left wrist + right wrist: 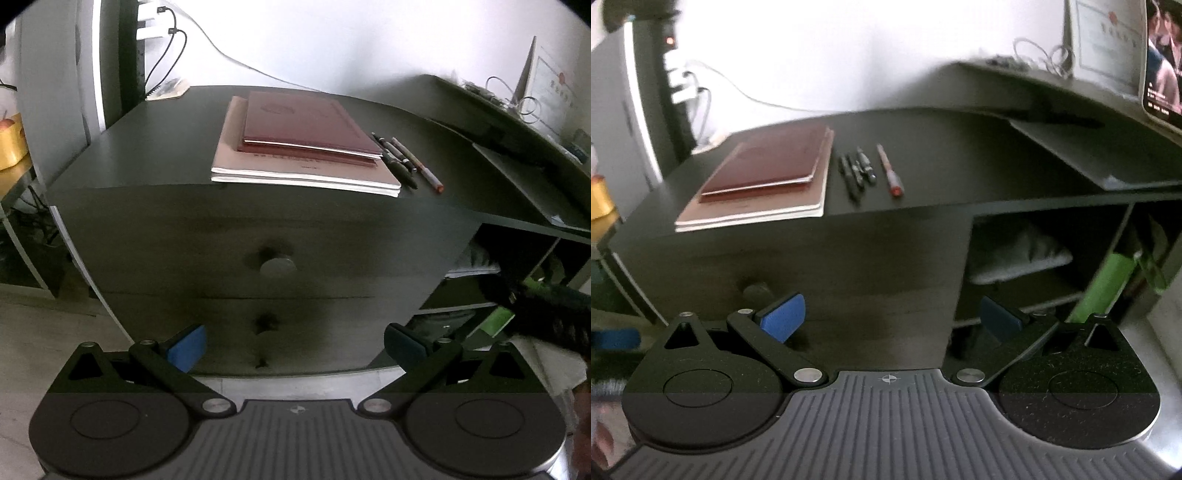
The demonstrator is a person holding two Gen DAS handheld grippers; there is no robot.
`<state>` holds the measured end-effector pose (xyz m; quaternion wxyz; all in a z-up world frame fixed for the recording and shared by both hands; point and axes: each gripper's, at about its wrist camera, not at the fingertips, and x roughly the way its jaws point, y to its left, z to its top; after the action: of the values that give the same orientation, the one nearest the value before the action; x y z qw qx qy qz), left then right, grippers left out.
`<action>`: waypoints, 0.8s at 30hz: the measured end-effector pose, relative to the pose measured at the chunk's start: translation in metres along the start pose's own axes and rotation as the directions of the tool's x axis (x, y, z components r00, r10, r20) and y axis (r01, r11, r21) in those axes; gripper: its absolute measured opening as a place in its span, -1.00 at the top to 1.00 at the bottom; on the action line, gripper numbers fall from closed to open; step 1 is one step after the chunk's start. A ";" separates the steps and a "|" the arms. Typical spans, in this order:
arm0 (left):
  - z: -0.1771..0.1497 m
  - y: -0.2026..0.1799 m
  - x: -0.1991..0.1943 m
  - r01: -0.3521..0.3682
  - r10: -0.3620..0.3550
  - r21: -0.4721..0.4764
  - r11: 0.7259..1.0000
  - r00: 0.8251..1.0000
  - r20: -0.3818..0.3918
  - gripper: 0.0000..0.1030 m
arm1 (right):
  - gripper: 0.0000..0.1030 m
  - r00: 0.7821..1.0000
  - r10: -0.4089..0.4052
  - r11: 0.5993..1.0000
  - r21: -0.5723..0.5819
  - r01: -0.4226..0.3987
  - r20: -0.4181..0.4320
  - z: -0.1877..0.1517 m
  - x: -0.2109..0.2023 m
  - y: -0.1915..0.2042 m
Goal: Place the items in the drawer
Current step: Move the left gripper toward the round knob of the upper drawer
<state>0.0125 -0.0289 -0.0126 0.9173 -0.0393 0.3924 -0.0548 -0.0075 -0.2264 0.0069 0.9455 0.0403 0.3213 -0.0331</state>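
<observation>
Nearest, the left gripper point(293, 345) hangs spread wide and empty before the closed drawer point(258, 254), its round knob point(277, 266) just ahead. The right gripper point(891, 319) is likewise spread and empty, facing the cabinet front further right. Above, on the desk point(147, 147), a stack of books point(303, 147) lies flat at the front edge. Just beside it, four pens point(402, 158) lie roughly parallel, long axes running front to back, the red-tipped pen point(889, 170) slightly apart.
</observation>
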 end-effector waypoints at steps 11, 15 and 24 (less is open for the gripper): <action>0.018 -0.039 0.018 -0.111 0.111 0.002 0.994 0.993 -0.035 -0.98 | -1.00 0.999 -0.033 0.993 -0.110 0.032 -0.005 -0.002 0.002 -0.025; 0.020 -0.049 0.016 -0.116 0.116 -0.012 0.993 0.993 -0.019 -0.98 | -1.00 0.994 -0.095 0.987 -0.126 0.100 0.047 -0.003 0.006 -0.043; -0.008 -0.041 0.015 -0.086 0.086 -0.002 0.996 0.996 -0.039 -0.98 | -1.00 0.999 -0.003 0.995 -0.100 -0.001 -0.038 -0.005 0.014 -0.060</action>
<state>0.0142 -0.0715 -0.0240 0.9109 -0.0231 0.4118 -0.0153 -0.0042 -0.2859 -0.0090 0.9401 -0.0068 0.3404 -0.0166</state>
